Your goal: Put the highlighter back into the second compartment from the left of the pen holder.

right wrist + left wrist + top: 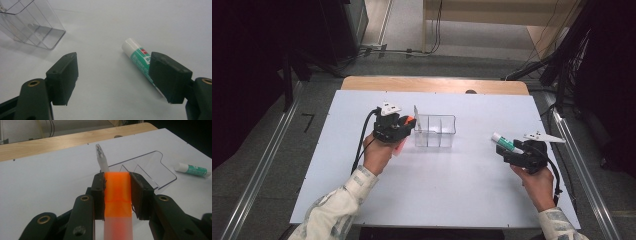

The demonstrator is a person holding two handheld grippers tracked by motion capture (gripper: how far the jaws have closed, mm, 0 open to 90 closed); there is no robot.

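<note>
We noted the left gripper (117, 195) clamped on a flat orange plastic piece with a frosted lower end (117, 195), held just beside the left end of the clear three-compartment plastic organiser (435, 131) on the white table (437, 190). The right gripper (113, 80) stood wide open, holding nothing; a white-and-green glue stick (140, 62) lay on the table, partly behind one jaw.

White table top (432, 190) sits on a wooden desk (432, 84), wood strip showing at far edge. Grey floor (257, 160) round it, metal rails both sides, black cables (377, 50) bunched at back, dark equipment on the left.
</note>
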